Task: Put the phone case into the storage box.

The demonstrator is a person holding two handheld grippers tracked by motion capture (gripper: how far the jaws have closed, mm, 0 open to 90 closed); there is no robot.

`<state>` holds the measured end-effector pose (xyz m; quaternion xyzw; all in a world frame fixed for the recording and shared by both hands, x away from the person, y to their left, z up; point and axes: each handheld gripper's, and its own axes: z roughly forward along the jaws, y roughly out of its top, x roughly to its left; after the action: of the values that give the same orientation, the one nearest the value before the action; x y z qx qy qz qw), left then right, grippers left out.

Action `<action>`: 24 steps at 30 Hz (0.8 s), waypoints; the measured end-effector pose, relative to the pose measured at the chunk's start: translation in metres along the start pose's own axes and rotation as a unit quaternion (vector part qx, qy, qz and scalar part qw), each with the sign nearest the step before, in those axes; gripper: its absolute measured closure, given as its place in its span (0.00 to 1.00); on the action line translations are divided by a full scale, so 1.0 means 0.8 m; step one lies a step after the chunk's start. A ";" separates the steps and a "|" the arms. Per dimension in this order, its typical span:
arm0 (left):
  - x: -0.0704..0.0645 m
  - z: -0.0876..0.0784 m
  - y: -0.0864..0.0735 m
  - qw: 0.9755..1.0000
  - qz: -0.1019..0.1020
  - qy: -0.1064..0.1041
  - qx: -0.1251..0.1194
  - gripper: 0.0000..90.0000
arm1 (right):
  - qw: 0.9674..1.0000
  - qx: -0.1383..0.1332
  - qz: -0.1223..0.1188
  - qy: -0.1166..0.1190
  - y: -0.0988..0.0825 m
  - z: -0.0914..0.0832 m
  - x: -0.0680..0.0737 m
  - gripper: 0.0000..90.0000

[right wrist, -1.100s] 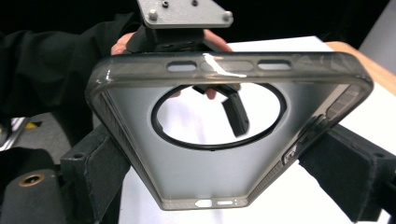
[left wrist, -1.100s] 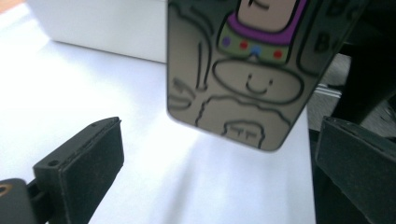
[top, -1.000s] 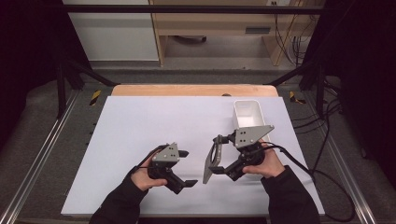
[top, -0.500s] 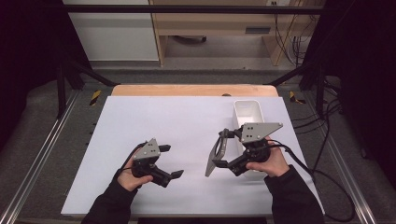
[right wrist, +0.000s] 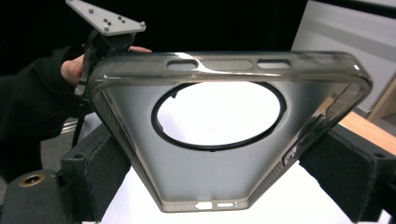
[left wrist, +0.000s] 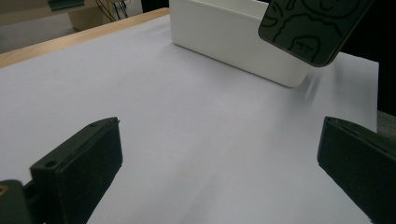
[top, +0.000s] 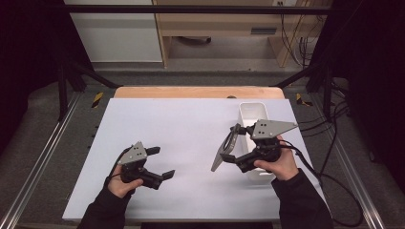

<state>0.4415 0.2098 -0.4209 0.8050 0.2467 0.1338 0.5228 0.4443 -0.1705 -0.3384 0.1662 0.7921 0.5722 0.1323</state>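
A translucent grey phone case (top: pixel 222 152) with a round camera hole is held on edge above the white table sheet (top: pixel 191 129). My right gripper (top: pixel 233 145) is shut on it, one jaw on each long side. The right gripper view looks into the case's inner face (right wrist: pixel 210 182), with my right gripper (right wrist: pixel 222 165) clamped on its two sides. My left gripper (top: pixel 162 162) hovers open and empty over the near left of the sheet. Seen from my left gripper (left wrist: pixel 219 158), the case's dark patterned back (left wrist: pixel 310 28) hangs at the upper right.
A white rectangular bin (top: pixel 250 108) stands at the right of the sheet, just behind my right hand; it shows again as a white bin (left wrist: pixel 233 39) ahead of the left jaws. A wooden strip (top: pixel 191 92) borders the far edge. Cables (top: pixel 329 157) trail off to the right.
My left gripper has pulled left, away from the case, staying open. My right gripper has shifted slightly right and back with the case still in it.
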 end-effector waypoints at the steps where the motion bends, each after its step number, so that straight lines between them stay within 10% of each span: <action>1: 0.002 -0.002 -0.001 1.000 -0.002 0.004 -0.002 0.00 | 1.000 -0.002 0.001 -0.003 0.001 -0.001 0.000 0.13; 24: 0.031 -0.043 -0.036 0.996 -0.018 0.088 -0.025 0.00 | 0.998 0.001 0.016 -0.065 0.027 -0.005 -0.011 0.13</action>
<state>0.4386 0.2591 -0.4339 0.7725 0.3026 0.2009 0.5209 0.4533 -0.1710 -0.3162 0.2156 0.7799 0.5611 0.1742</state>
